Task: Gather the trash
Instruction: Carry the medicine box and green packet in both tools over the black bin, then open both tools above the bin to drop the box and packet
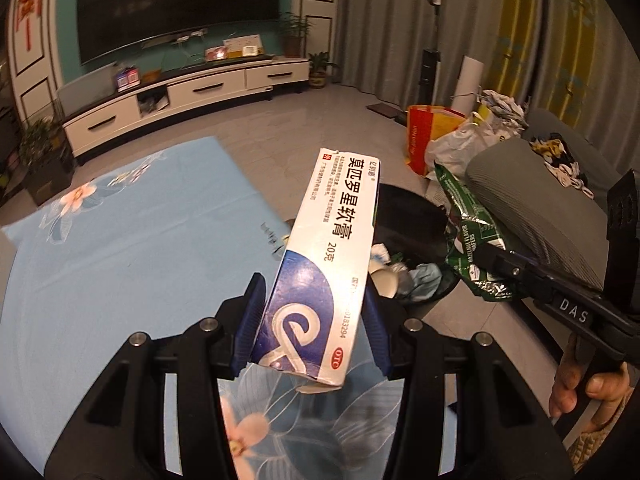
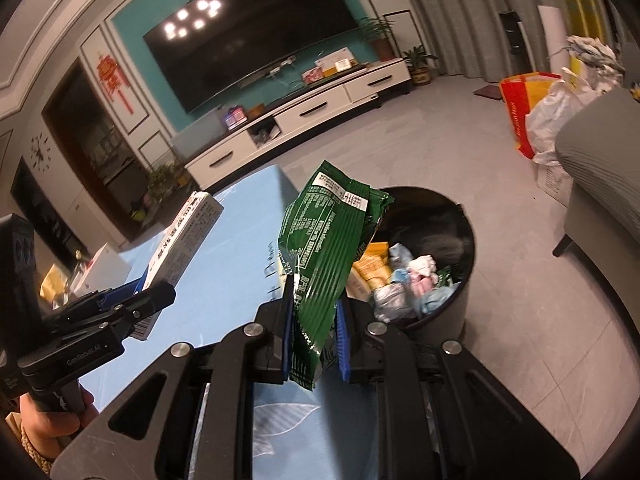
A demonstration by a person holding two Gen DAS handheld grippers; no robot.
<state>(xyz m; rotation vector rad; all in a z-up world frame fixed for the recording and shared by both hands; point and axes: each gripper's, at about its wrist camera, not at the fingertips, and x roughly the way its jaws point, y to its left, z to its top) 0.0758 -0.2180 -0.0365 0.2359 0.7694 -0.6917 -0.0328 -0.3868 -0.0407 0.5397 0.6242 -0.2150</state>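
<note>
**Both loads held short of the bin: drop hazards**

The left gripper (image 1: 314,316) is clamped on the lower end of a white-and-blue ointment carton (image 1: 324,264), its blue pads pressing the two long sides. The carton stands tilted, with its far end leaning toward the black trash bin (image 2: 460,240). The right gripper (image 2: 314,336) is clamped on the bottom edge of a green wafer wrapper (image 2: 324,252), which rises limp and creased above the pads.

Both items hang over the edge of the bench (image 1: 120,260), covered with a blue floral cloth. The bin sits on the floor just beside that edge and already holds crumpled tissue, a yellow pack and other scraps.

Hazards, as judged from this position:

- Early release. Neither item appears to be fully over the bin mouth. Opening now would likely drop the carton onto the cloth or the floor.
- Wrapper drift. The foil is light and flat. It may flutter sideways and catch on the rim.
- Carton slip. The grip is near one end only, so the long free end can pivot between the pads.
- Collision. The two grippers are close together, and moving both to the bin at once risks contact.
</note>
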